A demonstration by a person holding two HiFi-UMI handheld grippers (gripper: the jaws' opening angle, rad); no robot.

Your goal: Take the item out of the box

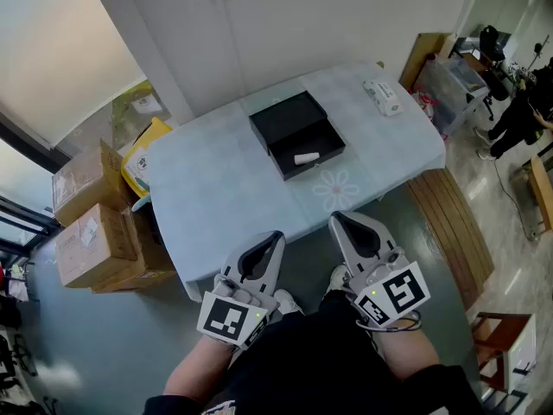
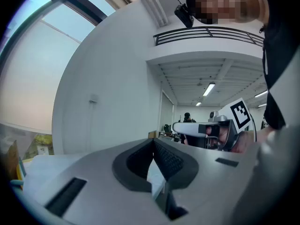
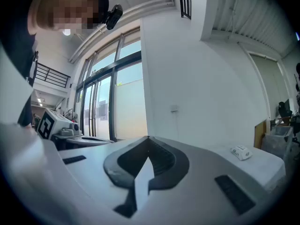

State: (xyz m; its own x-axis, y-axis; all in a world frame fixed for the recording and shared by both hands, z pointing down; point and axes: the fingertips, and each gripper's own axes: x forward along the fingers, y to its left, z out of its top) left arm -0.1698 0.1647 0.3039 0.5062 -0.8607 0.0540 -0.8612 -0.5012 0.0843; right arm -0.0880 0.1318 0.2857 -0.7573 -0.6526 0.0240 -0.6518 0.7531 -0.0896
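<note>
left tongs [image 1: 274, 239]: my jaws are closed on nothing, held short of the table [image 1: 216, 199]
right tongs [image 1: 342, 221]: closed too, empty
item [image 1: 306, 158]: white, lying inside the open black box [image 1: 285, 121]

Left of your counter [image 1: 216, 188], cardboard boxes [image 1: 91, 232] stack on the floor; a white packet [image 1: 381, 97] lies near its far right corner; a slatted wooden panel [image 1: 451, 225] lies beside its right end.

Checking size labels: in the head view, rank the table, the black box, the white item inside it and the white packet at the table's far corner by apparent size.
Largest to smallest:
1. table
2. black box
3. white packet
4. white item
The last two look close; the packet seems slightly bigger.
</note>
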